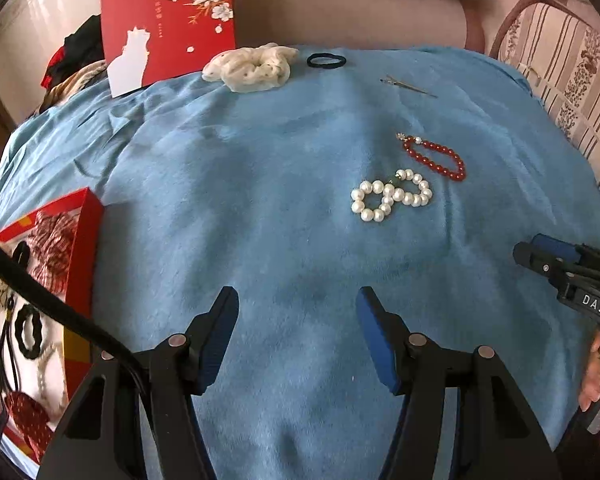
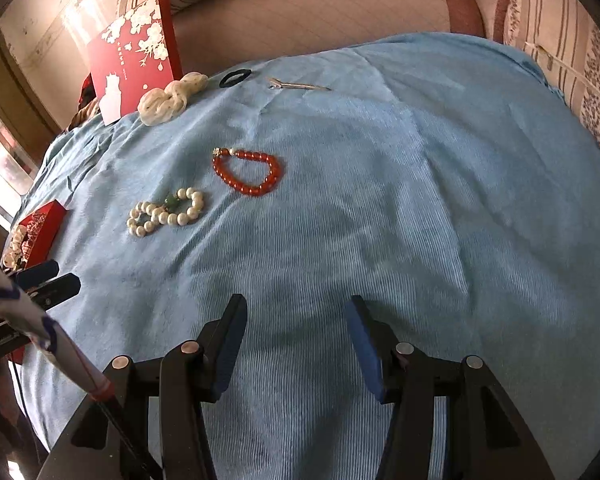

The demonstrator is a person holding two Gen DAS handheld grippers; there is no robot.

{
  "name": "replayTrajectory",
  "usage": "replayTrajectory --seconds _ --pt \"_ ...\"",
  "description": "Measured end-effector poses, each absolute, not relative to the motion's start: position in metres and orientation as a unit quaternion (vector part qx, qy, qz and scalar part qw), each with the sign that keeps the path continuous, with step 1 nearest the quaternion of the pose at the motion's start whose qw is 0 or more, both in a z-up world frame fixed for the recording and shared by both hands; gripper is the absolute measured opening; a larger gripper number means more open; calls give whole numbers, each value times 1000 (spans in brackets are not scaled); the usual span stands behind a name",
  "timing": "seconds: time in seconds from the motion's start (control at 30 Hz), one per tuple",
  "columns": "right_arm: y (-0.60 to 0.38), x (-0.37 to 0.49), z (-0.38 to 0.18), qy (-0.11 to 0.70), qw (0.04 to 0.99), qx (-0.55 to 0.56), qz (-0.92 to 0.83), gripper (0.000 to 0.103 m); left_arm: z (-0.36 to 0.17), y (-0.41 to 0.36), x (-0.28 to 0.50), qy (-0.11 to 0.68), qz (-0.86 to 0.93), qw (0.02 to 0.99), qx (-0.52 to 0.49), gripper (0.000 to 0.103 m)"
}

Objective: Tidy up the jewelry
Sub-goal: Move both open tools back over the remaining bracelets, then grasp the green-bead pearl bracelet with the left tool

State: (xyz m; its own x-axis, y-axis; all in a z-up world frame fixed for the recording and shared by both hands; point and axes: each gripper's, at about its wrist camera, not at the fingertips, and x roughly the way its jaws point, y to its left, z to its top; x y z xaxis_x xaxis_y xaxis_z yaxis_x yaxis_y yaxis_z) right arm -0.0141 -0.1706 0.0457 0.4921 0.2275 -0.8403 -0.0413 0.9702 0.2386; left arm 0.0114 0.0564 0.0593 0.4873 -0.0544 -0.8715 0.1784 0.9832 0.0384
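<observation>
The left gripper (image 1: 298,336) hangs over the blue blanket (image 1: 260,208) with its fingers spread wide and nothing between them. The right gripper (image 2: 296,344) is likewise spread and empty above the same blanket (image 2: 420,200).

In the left wrist view the pearl bracelet (image 1: 392,199) lies right of center, twisted into a figure eight, and the red bead bracelet (image 1: 436,158) lies just above and to its right, apart from it. Toward the top of the frame sit a white scrunchie (image 1: 252,66), a black hair tie (image 1: 326,60) just to its right, and a thin metal hair clip (image 1: 408,86) further right. A red lid with white blossoms (image 1: 168,28) leans upright at the upper left.

Only the left wrist view looks into the red box (image 1: 88,240) at the lower left edge: it holds a checked red scrunchie (image 1: 56,248), a black wavy hair ring (image 1: 28,332) and other pieces too blurred to name. The same view catches the right gripper (image 1: 540,256) at the right edge.

The right wrist view shows a green bead (image 2: 171,201) on the pearl bracelet (image 2: 166,212), which the other view barely reveals, with the red bead bracelet (image 2: 248,172) to its upper right. Here the red box (image 2: 44,228) is small at the left edge, its contents unclear, and the left gripper (image 2: 48,280) pokes in below it.
</observation>
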Motion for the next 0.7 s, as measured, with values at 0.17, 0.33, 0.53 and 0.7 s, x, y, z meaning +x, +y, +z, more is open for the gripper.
replayTrajectory --seconds 0.17,0.33,0.53,0.7 --pt "-169 -8 46 495 861 85 81 56 58 52 20 502 -71 859 66 60" --pt "-167 -2 47 494 862 79 82 56 56 48 29 506 -75 857 64 60" --pt "-170 0 47 491 864 81 80 56 52 33 48 504 -118 854 54 60" --pt "-175 -3 49 488 866 82 76 56 38 8 68 516 -167 838 54 38"
